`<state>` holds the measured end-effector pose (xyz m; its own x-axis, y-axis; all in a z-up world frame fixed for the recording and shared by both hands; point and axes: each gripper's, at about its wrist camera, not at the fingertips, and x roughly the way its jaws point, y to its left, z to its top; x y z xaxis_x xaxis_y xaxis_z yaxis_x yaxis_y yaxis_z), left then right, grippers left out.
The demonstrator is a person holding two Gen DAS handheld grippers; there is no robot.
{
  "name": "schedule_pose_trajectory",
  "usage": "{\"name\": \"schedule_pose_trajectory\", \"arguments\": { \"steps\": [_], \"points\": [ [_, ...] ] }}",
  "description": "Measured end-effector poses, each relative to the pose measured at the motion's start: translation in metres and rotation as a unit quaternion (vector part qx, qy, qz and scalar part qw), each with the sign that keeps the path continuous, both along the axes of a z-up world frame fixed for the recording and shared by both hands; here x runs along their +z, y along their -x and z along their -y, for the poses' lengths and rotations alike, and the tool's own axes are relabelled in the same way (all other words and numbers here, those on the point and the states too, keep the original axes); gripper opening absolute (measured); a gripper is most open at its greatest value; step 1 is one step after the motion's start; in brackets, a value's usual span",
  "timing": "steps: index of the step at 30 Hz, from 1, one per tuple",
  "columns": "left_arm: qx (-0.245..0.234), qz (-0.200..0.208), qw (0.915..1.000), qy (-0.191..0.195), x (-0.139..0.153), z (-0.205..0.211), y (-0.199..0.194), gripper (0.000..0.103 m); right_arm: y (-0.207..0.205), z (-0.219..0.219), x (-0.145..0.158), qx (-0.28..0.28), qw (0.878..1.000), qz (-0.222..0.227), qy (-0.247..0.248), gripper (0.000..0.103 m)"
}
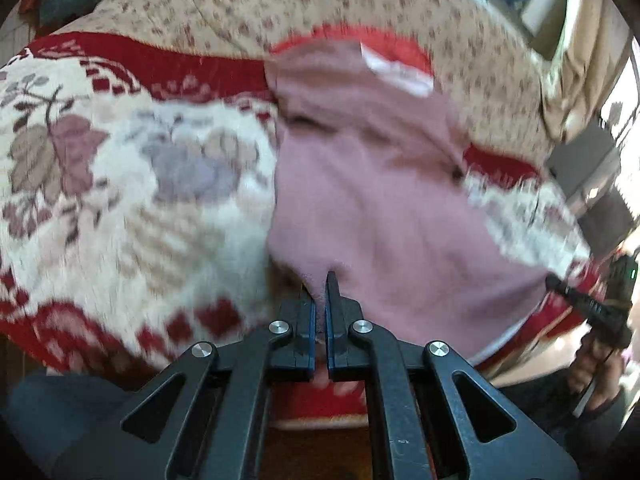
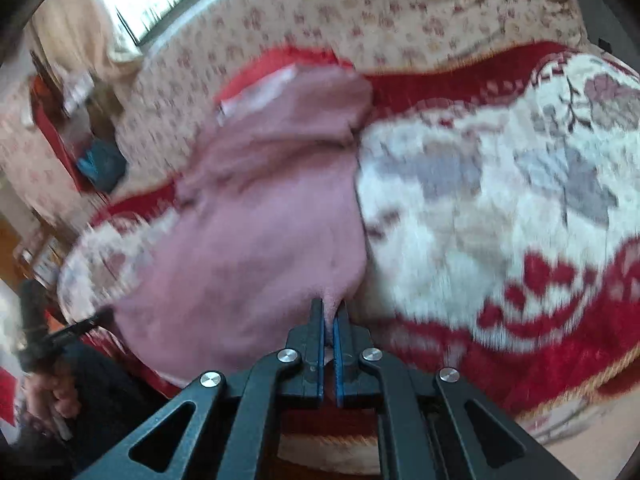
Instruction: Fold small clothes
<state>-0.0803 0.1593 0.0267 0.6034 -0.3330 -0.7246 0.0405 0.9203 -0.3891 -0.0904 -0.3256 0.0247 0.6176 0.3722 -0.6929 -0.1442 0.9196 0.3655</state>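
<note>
Left wrist view: a pink fleece garment (image 1: 372, 184) is lying on a red-and-cream floral blanket (image 1: 132, 184) that is covering a bed. The garment is showing a soft, matt nap, a red lining band (image 1: 400, 50) along its far edge and a white label (image 1: 394, 70) beside that band. Its near left corner is bunching upward between the two fingers of the left gripper (image 1: 323, 300), whose jaws are standing closed on the cloth. To the left of the garment the blanket is lying bare and flat, offering open surface. Behind it a beige flower-print sheet (image 1: 280, 4) is rising. At the far right the right gripper (image 1: 560, 288) is pinching the garment's other near corner, close to the blanket's edge.

Right wrist view: at the far left the left gripper (image 2: 86, 324) is appearing small, at the garment's corner, with a hand (image 2: 52, 396) below it. The pink fleece garment (image 2: 256, 232) is filling the left-centre, motion-blurred, its red lining band (image 2: 280, 60) lying at the far end. The right gripper (image 2: 330, 312) is clamping the near right corner, the cloth gathering into a peak between the blue-edged fingers (image 2: 319, 320). Rightward, the blanket (image 2: 500, 208) is spreading bare up to its red border at the bed's near edge
</note>
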Motion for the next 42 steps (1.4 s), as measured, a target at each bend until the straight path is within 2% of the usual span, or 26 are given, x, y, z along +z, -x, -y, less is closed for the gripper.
{"name": "schedule_pose_trajectory", "arguments": {
  "steps": [4, 9, 15, 19, 26, 30, 37, 42],
  "points": [
    [0.019, 0.018, 0.9995, 0.019, 0.026, -0.009, -0.032, 0.002, -0.021, 0.006, 0.034, -0.007, 0.999, 0.035, -0.038, 0.003],
    [0.029, 0.04, 0.9985, 0.023, 0.053, -0.011, -0.077, 0.002, -0.063, 0.013, 0.064, -0.025, 0.995, 0.06, -0.079, 0.003],
    [0.071, 0.024, 0.9959, 0.05, 0.051, -0.025, -0.151, 0.002, -0.135, 0.02, 0.068, -0.056, 0.987, 0.057, -0.139, 0.003],
    [0.089, 0.022, 0.9953, 0.031, 0.044, -0.023, -0.199, 0.002, -0.183, 0.015, 0.064, -0.071, 0.985, 0.058, -0.149, 0.003],
    [0.107, 0.022, 0.9932, 0.039, 0.032, -0.021, -0.257, 0.002, -0.248, -0.001, 0.061, -0.089, 0.982, 0.073, -0.15, 0.003],
    [0.108, 0.025, 0.9933, 0.03, 0.029, -0.02, -0.291, 0.002, -0.284, -0.004, 0.056, -0.097, 0.984, 0.074, -0.129, 0.003],
    [0.098, 0.021, 0.9949, 0.014, 0.021, -0.014, -0.346, 0.002, -0.344, 0.001, 0.039, -0.102, 0.985, 0.056, -0.126, 0.003],
    [0.075, 0.019, 0.997, 0.011, 0.014, -0.006, -0.368, 0.002, -0.367, -0.002, 0.028, -0.105, 0.989, 0.049, -0.096, 0.003]
  ]
}}
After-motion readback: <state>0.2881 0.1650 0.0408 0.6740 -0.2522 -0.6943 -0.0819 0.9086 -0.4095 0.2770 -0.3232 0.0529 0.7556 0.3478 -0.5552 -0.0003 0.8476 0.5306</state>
